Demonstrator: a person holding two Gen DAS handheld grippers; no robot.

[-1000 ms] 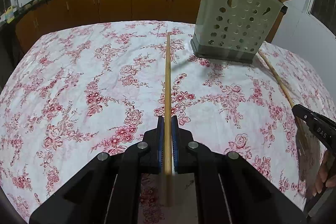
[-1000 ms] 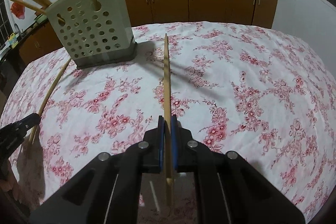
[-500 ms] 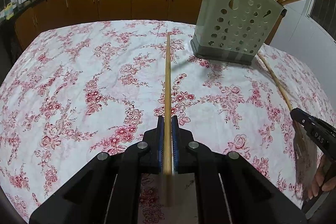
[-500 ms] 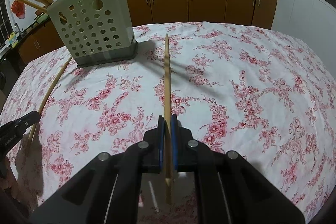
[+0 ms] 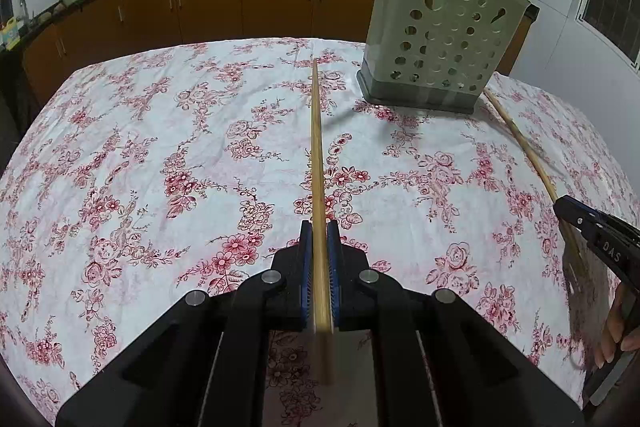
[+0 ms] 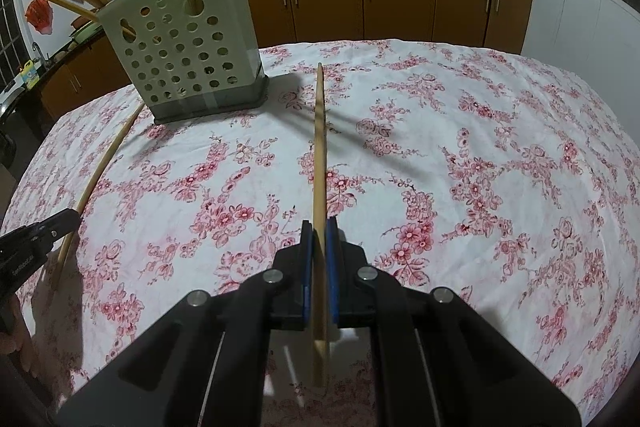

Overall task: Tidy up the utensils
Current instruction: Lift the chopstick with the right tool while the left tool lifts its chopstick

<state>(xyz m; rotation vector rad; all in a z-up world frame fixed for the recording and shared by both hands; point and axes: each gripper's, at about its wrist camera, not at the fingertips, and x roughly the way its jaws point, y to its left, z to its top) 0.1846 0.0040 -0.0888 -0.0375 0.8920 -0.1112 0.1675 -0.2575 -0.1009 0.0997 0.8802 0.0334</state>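
Observation:
My left gripper (image 5: 319, 227) is shut on a long wooden chopstick (image 5: 316, 147) that points forward above the floral tablecloth. My right gripper (image 6: 319, 225) is shut on a second chopstick (image 6: 319, 147) in the same way. A pale green perforated utensil holder (image 5: 440, 39) stands at the back of the table with several chopsticks sticking out of its top; in the right wrist view the holder (image 6: 184, 51) is at the upper left. Each wrist view shows the other gripper at its edge: the right gripper (image 5: 560, 203) with its chopstick (image 5: 520, 143), the left gripper (image 6: 74, 215) with its chopstick (image 6: 100, 167).
The table wears a white cloth with red flowers (image 5: 160, 167). Orange kitchen cabinets (image 5: 208, 3) with a dark counter, pans and jars run behind the table. A person's fingers (image 5: 616, 327) show at the right edge of the left wrist view.

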